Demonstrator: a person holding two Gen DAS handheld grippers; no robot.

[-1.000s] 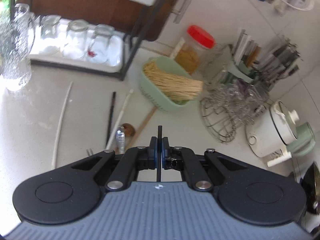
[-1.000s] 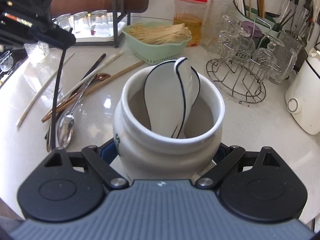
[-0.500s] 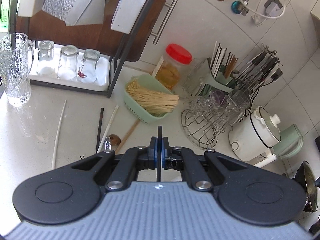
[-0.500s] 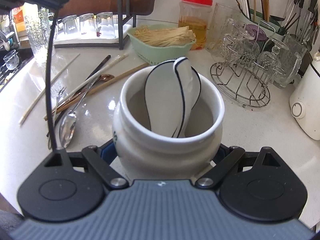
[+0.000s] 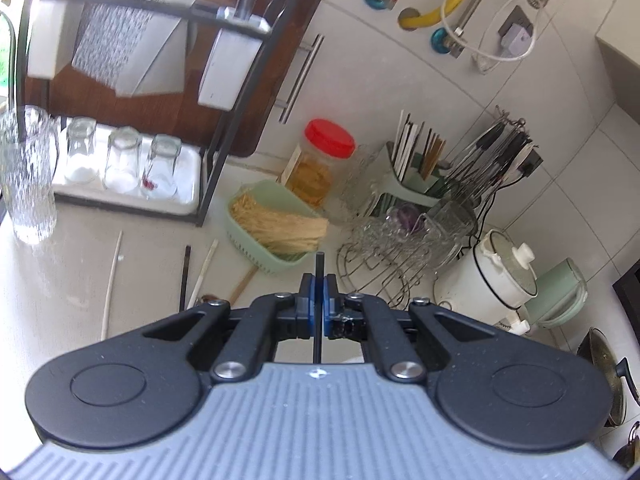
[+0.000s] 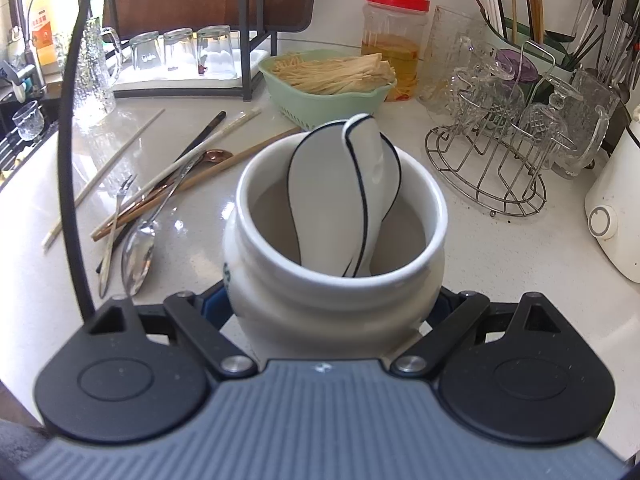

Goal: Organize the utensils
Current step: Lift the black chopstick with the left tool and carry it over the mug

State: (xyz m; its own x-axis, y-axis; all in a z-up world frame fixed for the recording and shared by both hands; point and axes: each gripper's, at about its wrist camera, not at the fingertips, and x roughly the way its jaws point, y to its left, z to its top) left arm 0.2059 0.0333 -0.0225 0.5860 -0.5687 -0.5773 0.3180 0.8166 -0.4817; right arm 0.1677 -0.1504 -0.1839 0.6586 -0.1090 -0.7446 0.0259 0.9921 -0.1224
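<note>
White glazed ceramic fills the near middle of the right wrist view: a crock (image 6: 336,276) is clamped between the jaws of the right gripper (image 6: 334,304), pressed on both flanks, and two white ceramic spoons with dark rims (image 6: 344,196) stand inside it. In the left wrist view the left gripper (image 5: 319,300) is seen with its blue pads (image 5: 306,300) brought together on a thin black chopstick (image 5: 319,280), whose upper end pokes out just above the pads; in the right view the same stick appears as a long dark line (image 6: 68,152) hanging over the near left of the counter (image 6: 480,248). Just left of the crock, a loose heap is left on the counter: a steel spoon (image 6: 138,252), a fork (image 6: 114,224), a copper-toned spoon (image 6: 216,157) and several chopsticks (image 6: 224,124). Farther off stand a green basket (image 6: 328,104), a red-lidded jar (image 6: 394,40) and a wire glass rack (image 6: 486,168).

The step in hand is judged to be the carrying of the black chopstick to the crock. For the next move the stick's lower tip would need to be brought over the crock's mouth, lowered beside the ceramic spoons, and only then released.
</note>
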